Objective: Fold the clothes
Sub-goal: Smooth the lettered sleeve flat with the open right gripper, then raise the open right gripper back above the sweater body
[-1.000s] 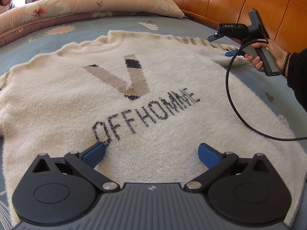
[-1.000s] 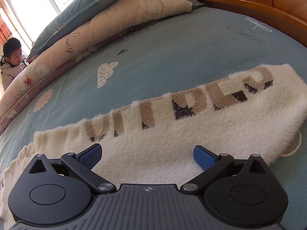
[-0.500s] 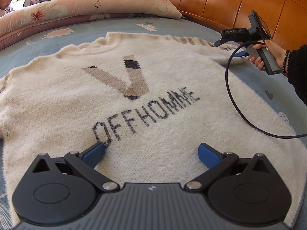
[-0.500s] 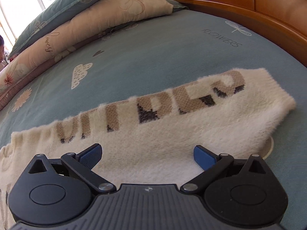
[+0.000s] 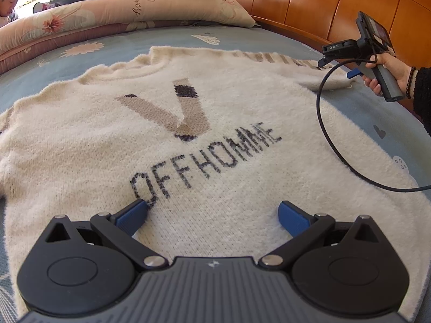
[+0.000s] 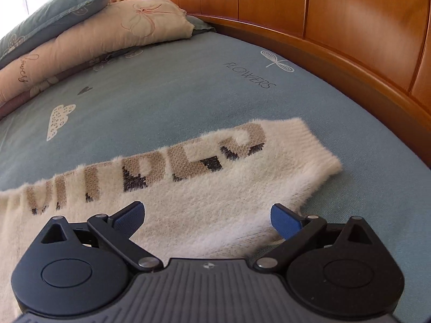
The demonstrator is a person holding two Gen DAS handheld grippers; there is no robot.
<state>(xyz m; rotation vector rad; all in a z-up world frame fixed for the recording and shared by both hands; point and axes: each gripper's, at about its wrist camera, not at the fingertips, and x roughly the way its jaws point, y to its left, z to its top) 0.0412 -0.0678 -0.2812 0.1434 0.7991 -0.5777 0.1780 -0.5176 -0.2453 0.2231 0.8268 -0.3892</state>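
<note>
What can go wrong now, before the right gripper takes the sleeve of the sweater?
The right gripper is open over the sleeve, away from the cuff; a grip there may leave the cuff dangling. The black cable hangs over the sweater and could snag the fuzzy knit or get folded in.

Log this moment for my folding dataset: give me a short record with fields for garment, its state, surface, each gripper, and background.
garment: cream sweater, lettered "OFFHOMME"
state: spread flat, face up, unfolded; sleeve stretched out sideways
surface: blue bedsheet
left gripper: open, over the sweater's lower front
right gripper: open, over the sleeve near its cuff
background: pillows, wooden headboard, a person at far left
</note>
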